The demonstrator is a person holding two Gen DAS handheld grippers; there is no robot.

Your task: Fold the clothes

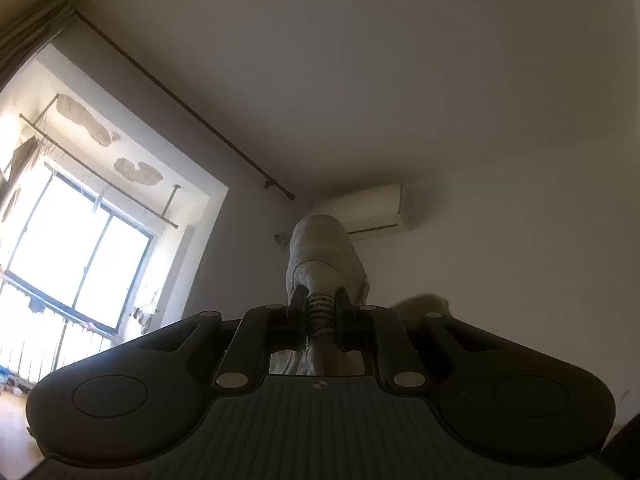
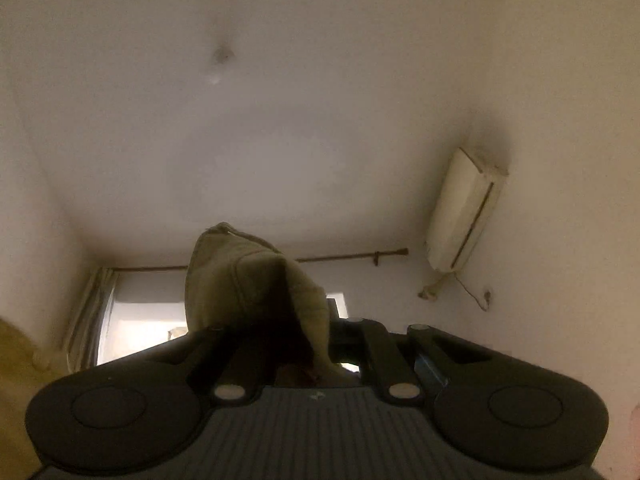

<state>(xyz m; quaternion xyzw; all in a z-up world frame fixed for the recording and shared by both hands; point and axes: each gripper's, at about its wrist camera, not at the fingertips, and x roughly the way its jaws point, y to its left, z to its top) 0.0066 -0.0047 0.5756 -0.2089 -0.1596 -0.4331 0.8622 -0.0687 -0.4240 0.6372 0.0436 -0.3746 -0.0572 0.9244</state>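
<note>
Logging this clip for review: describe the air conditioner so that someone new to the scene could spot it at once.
Start from the window and follow the curtain rod to its end. Just past it, high on the wall under the ceiling, hangs the air conditioner. It is the only cream, box-shaped unit there, partly hidden by the pale garment.

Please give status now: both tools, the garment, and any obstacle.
Left tool shut on garment, pointing at ceiling. Right tool also holds the garment, fingers hidden by cloth. No obstacle visible.
</note>
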